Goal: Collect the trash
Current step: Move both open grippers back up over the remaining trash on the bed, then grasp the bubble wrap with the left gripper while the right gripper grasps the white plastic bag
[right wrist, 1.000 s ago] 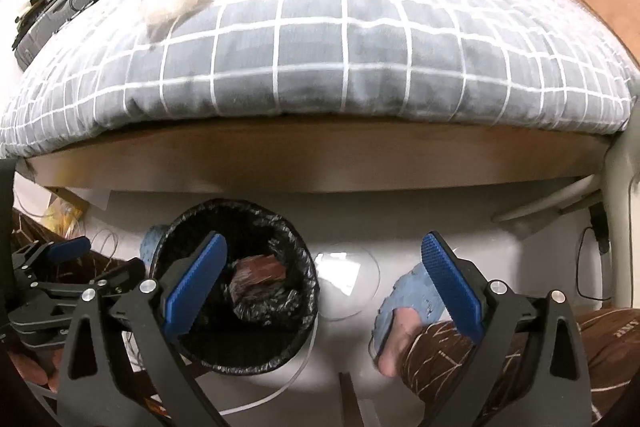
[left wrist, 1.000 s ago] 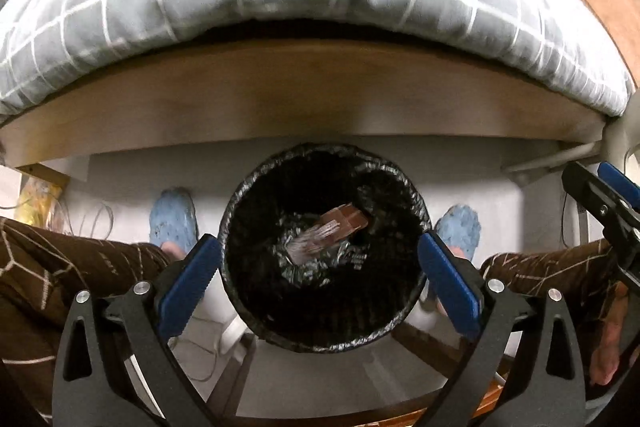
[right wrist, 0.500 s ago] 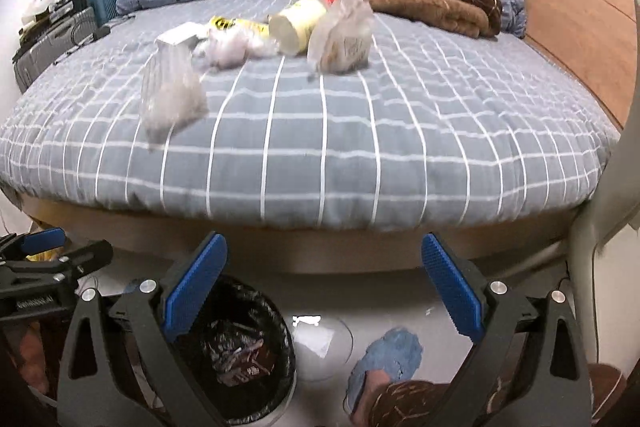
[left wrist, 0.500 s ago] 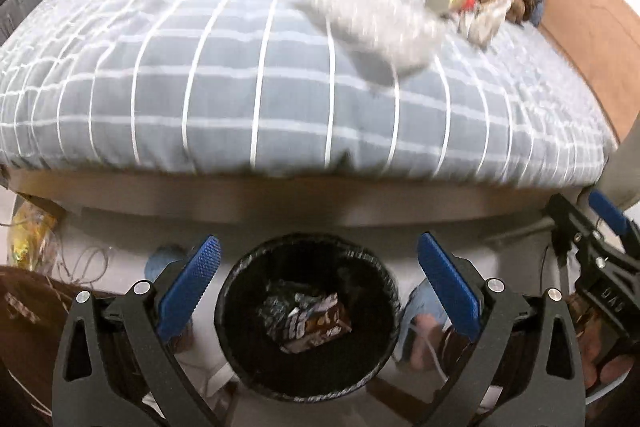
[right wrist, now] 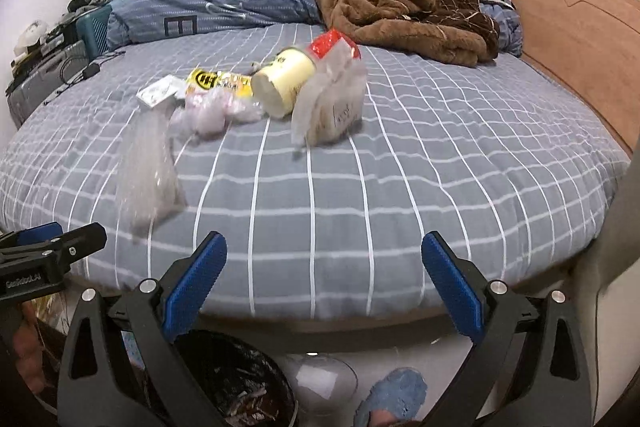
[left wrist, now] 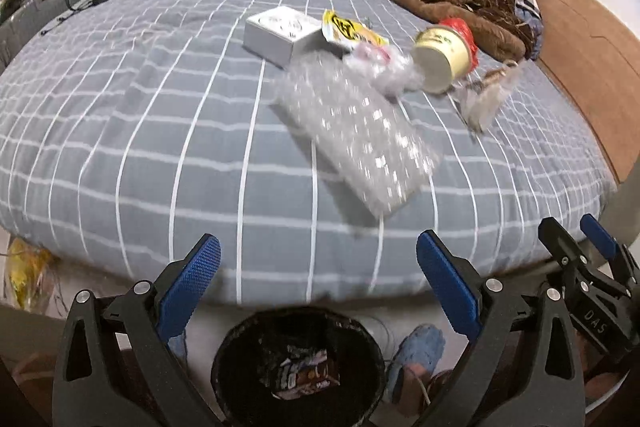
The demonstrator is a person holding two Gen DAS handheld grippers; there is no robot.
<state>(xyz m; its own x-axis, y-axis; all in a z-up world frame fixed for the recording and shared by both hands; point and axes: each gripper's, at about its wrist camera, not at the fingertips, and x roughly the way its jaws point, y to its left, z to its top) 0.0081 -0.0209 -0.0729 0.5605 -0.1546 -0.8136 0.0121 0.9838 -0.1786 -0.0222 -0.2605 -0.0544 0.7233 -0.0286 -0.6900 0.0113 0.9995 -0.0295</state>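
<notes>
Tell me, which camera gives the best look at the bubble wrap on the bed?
The left wrist view. There the bubble wrap lies near the middle of the picture, broad side up, its bubbles glinting though a little blurred. In the right wrist view it sits off to the left, seen narrow and smeared, more like a pale, cloudy bag.

Two hand-held grippers share one build: black plastic frames with triangular cut-outs, silver screw heads at the pivots, and jaws faced with bright blue, finely ribbed pads. The left gripper [left wrist: 318, 285] shows its blue pads [left wrist: 188, 285] above the black trash bin [left wrist: 298, 367]; beside the bin, a foot wears a blue slipper [left wrist: 418, 351]. The right gripper [right wrist: 324, 285] matches it. White lettering marks each black frame, reading "DAS" on the one seen right of the bin. Bare fingers [right wrist: 28, 355] wrap a handle left of the bin.
</notes>
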